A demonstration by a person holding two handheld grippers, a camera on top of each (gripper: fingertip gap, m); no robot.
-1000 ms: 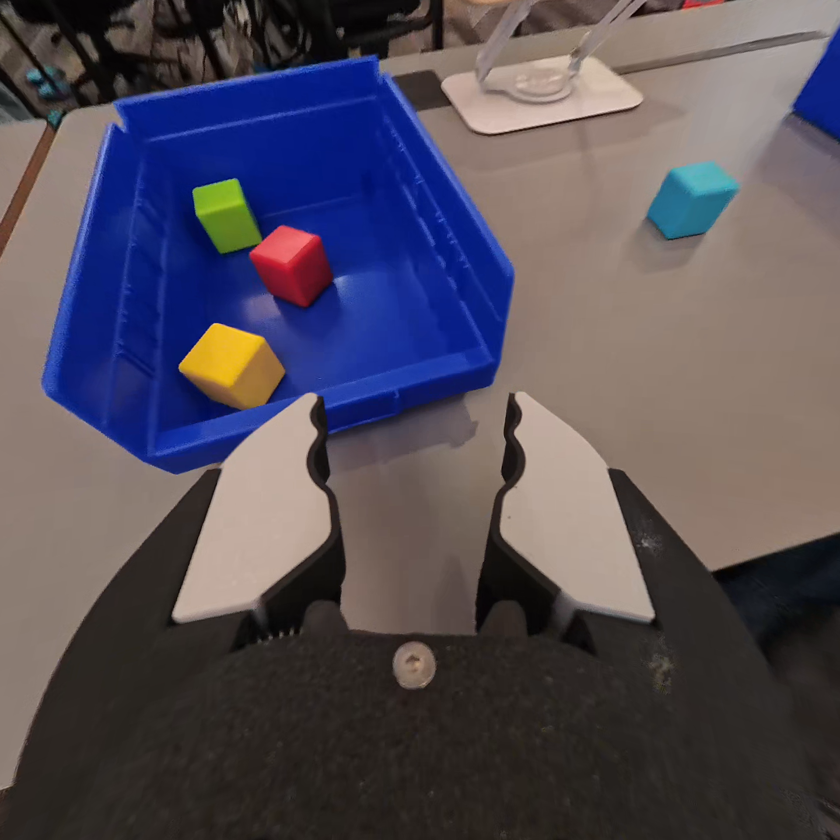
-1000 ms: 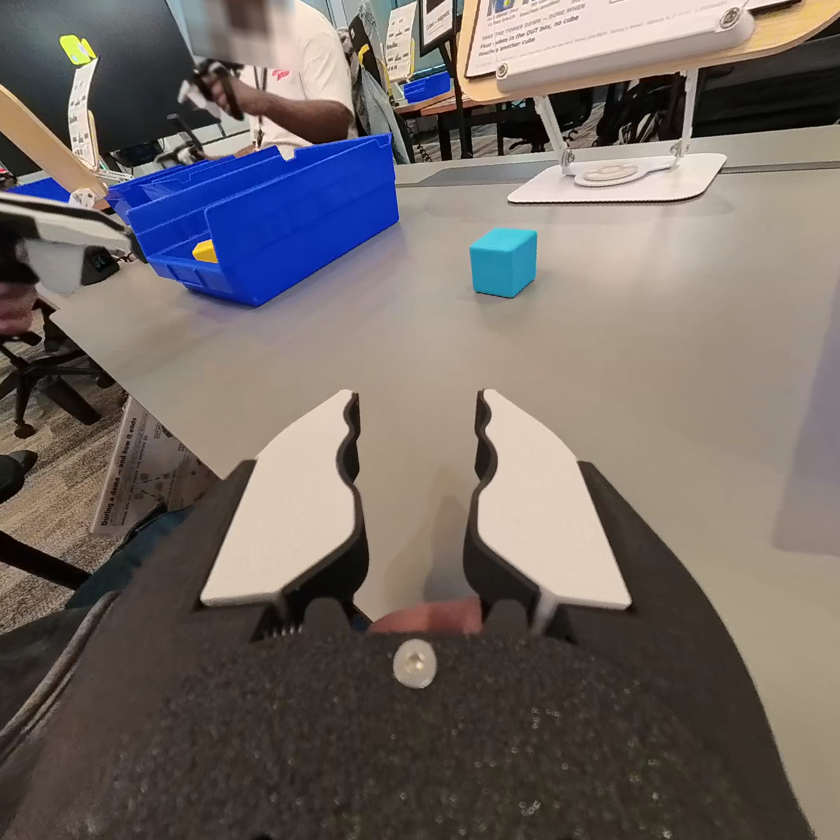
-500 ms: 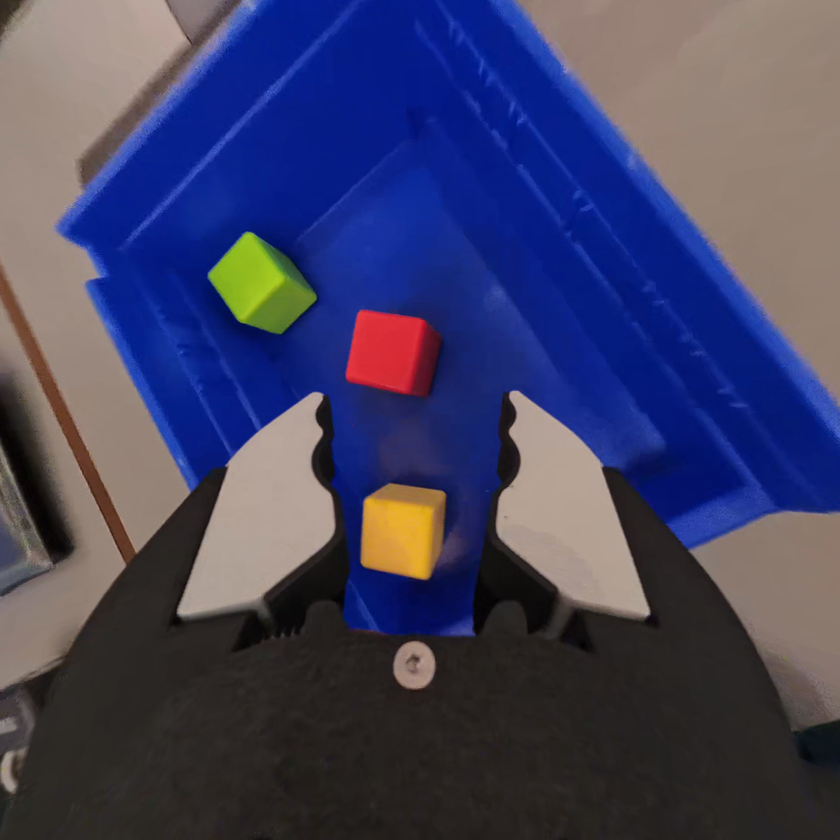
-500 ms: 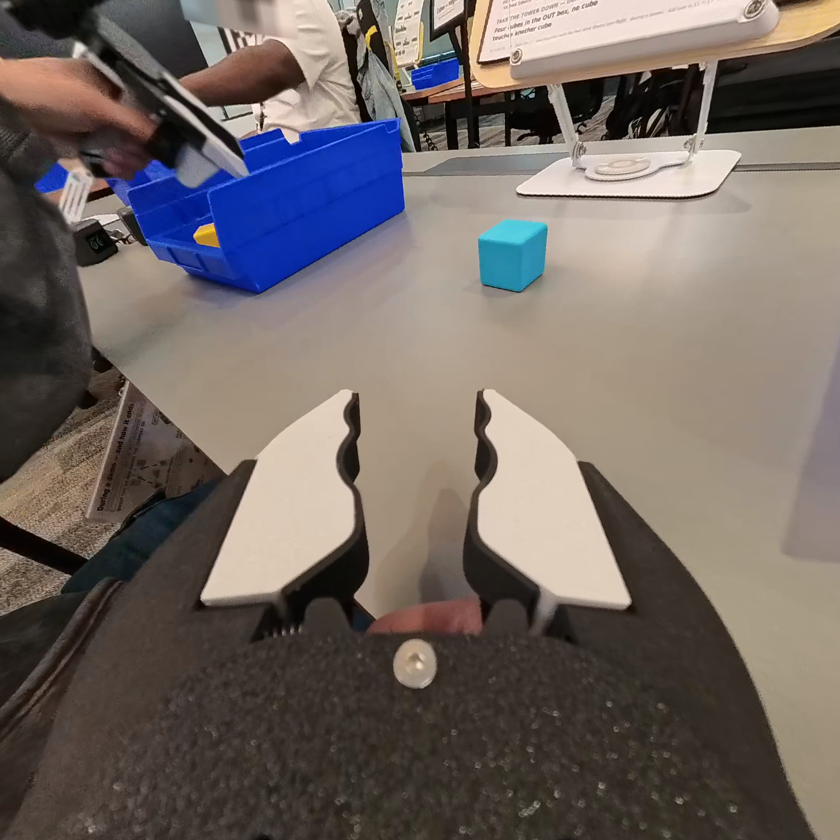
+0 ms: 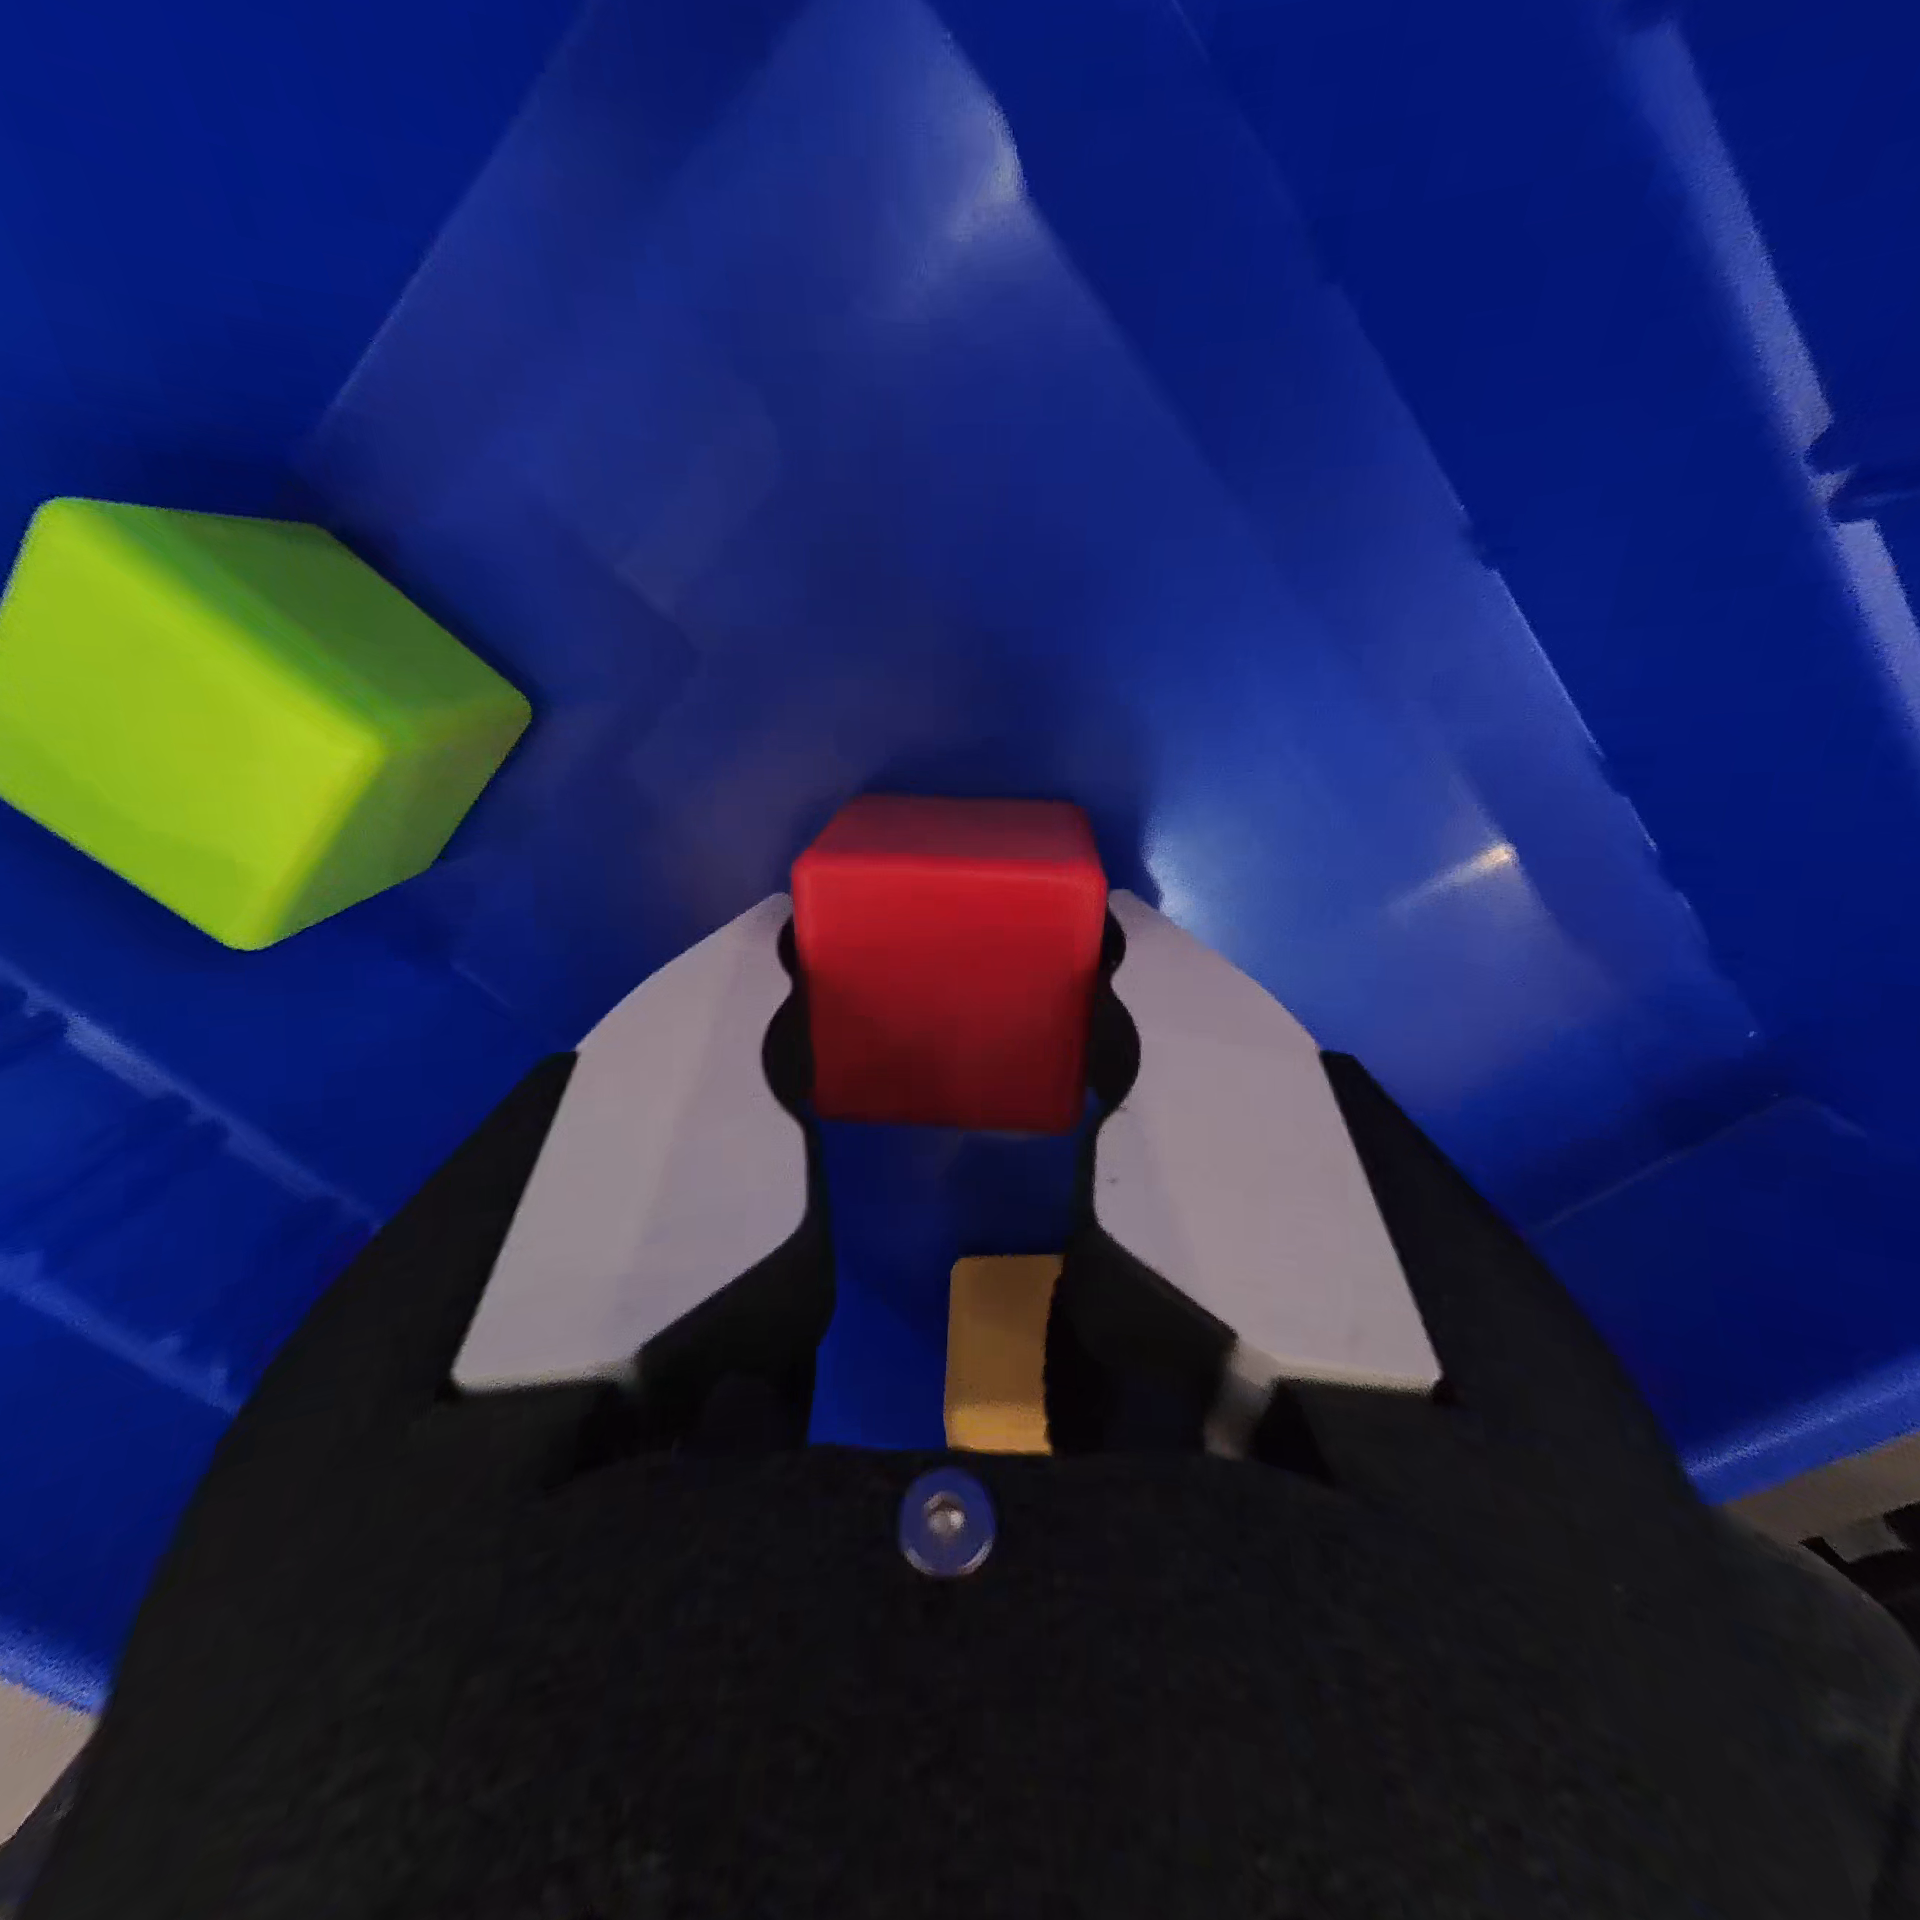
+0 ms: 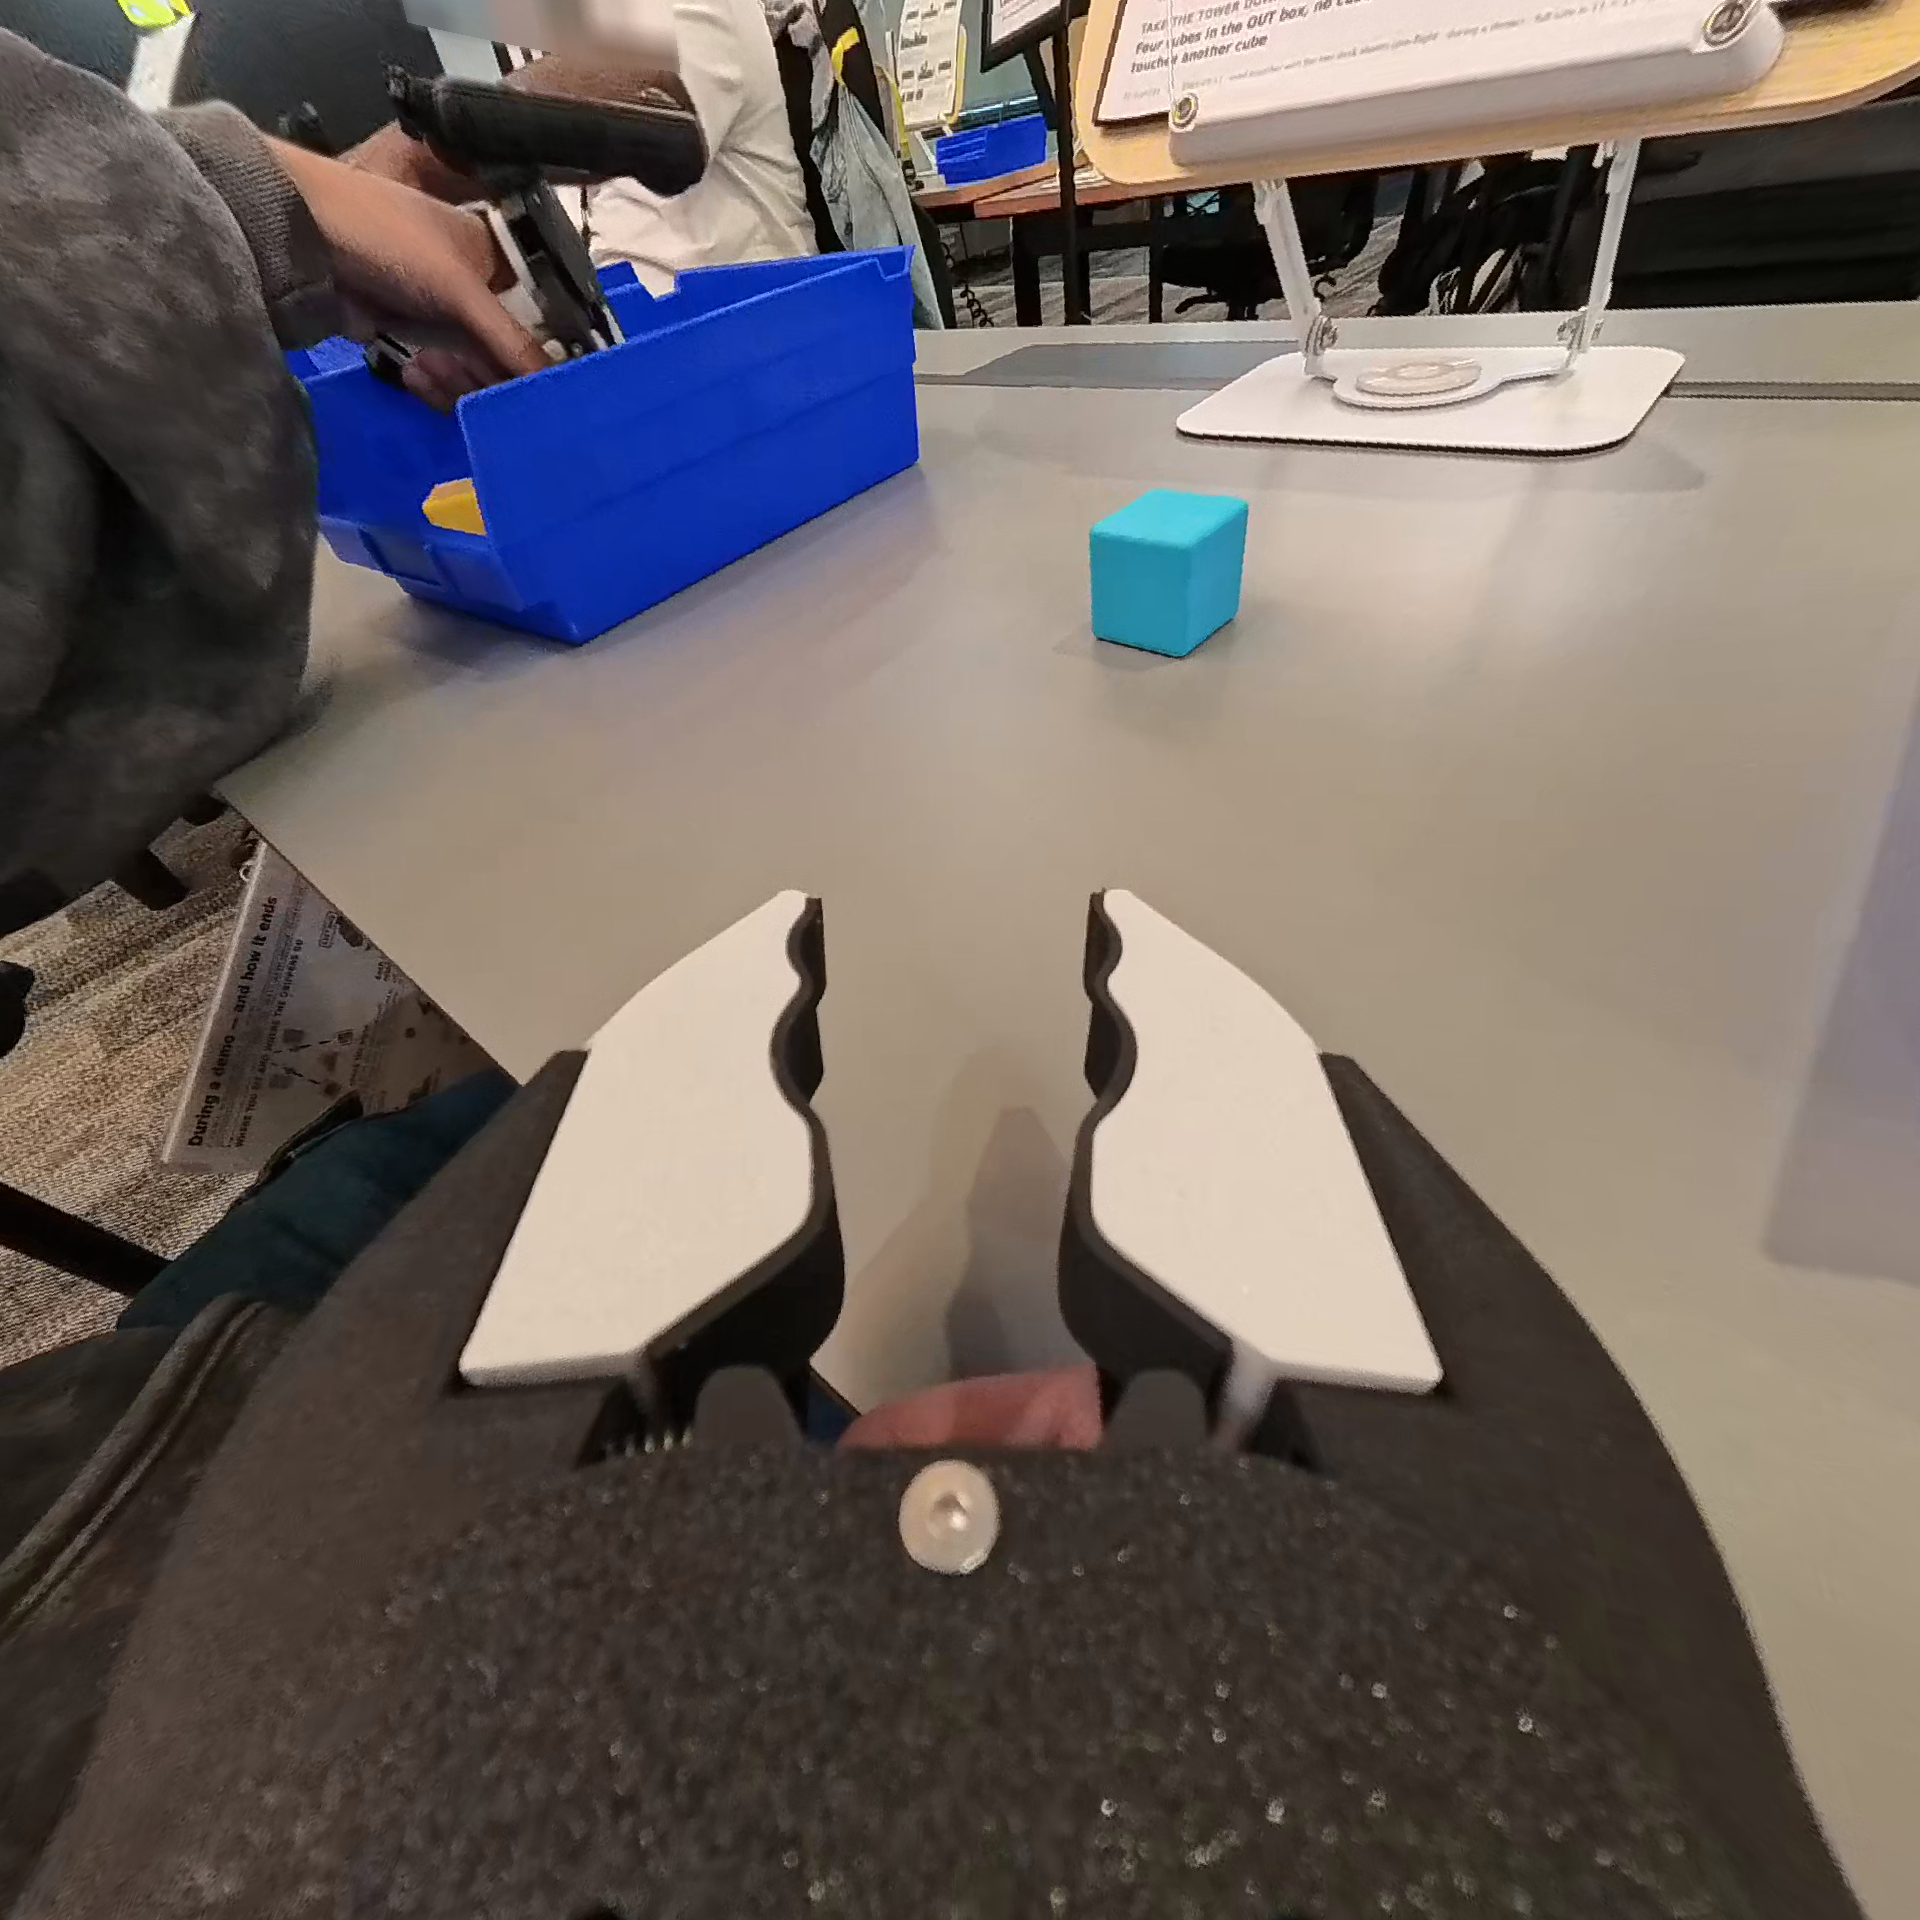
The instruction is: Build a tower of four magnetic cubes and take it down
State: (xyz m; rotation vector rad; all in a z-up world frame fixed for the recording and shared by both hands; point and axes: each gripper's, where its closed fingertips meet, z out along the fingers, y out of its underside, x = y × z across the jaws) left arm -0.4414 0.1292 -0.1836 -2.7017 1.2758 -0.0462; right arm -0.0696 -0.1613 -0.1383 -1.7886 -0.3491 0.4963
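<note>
My left gripper [image 5: 948, 930] is down inside the blue bin [image 5: 1351, 520], its jaws closed against both sides of the red cube [image 5: 945, 987]. A green cube [image 5: 229, 717] lies to its left in the bin. A yellow cube [image 5: 997, 1351] shows behind the fingers, and again in the right wrist view [image 6: 452, 509]. A cyan cube [image 6: 1164, 577] stands alone on the grey table [image 6: 1351, 831]. My right gripper [image 6: 953, 914] is open and empty, low over the table's near edge, well short of the cyan cube.
In the right wrist view the blue bin [image 6: 686, 468] sits at the table's left, with a hand and the left gripper [image 6: 551, 281] reaching into it. A white stand base [image 6: 1434, 400] is at the back right. A printed sheet [image 6: 291, 1029] lies on the floor.
My left gripper has dropped into the bin, passed over the yellow cube and closed on the red cube. The right gripper has barely moved and stays open.
</note>
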